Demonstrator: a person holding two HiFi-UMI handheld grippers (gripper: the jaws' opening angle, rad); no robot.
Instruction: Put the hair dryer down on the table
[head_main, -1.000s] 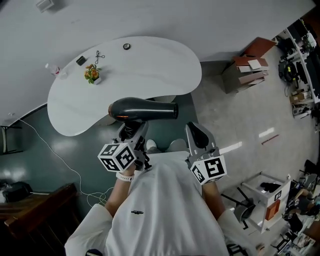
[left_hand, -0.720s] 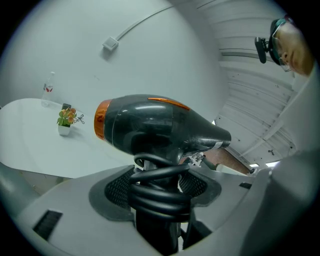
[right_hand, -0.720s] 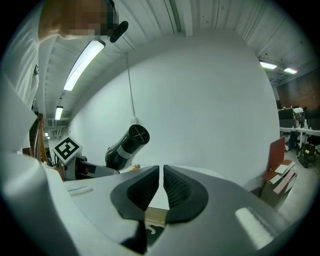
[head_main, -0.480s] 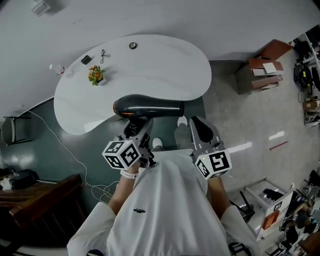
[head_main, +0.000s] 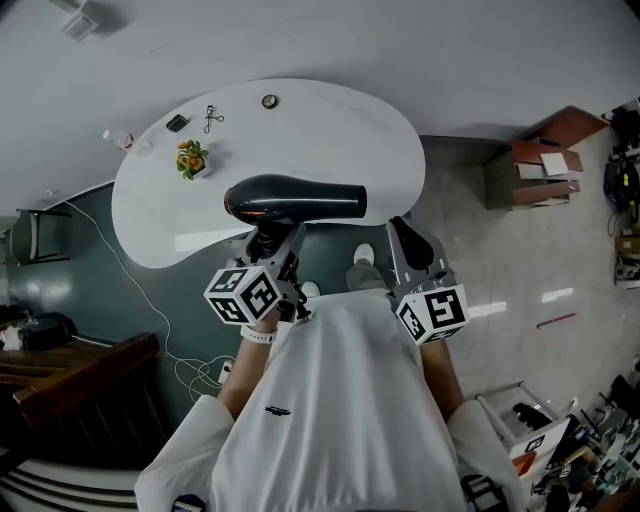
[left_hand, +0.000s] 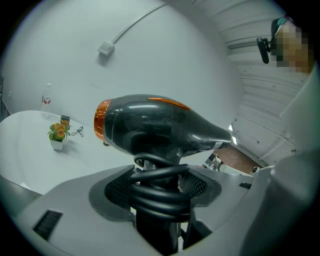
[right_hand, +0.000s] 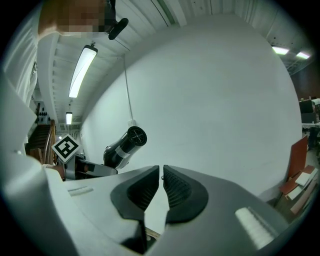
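Note:
A black hair dryer (head_main: 290, 200) with an orange rear ring lies level, nozzle to the right, over the near edge of the white curved table (head_main: 330, 130). My left gripper (head_main: 275, 243) is shut on its handle, which has the coiled cord wound round it; in the left gripper view the hair dryer (left_hand: 150, 130) stands above the left gripper (left_hand: 160, 175). My right gripper (head_main: 405, 240) hangs beside it on the right, shut and empty. The right gripper view has the right gripper (right_hand: 161, 180) with pads nearly touching and the hair dryer (right_hand: 122, 145) at left.
On the table's far left stand a small flower pot (head_main: 190, 155), scissors (head_main: 212, 118), a dark item (head_main: 177, 122) and a bottle (head_main: 118, 138); a round object (head_main: 269, 101) lies further back. Cardboard boxes (head_main: 540, 165) stand on the floor at right, wooden furniture (head_main: 70, 380) at lower left.
The person has come closer to the table. Both grippers have moved forward, and the hair dryer now lies further over the table's near edge. The grip is unchanged.

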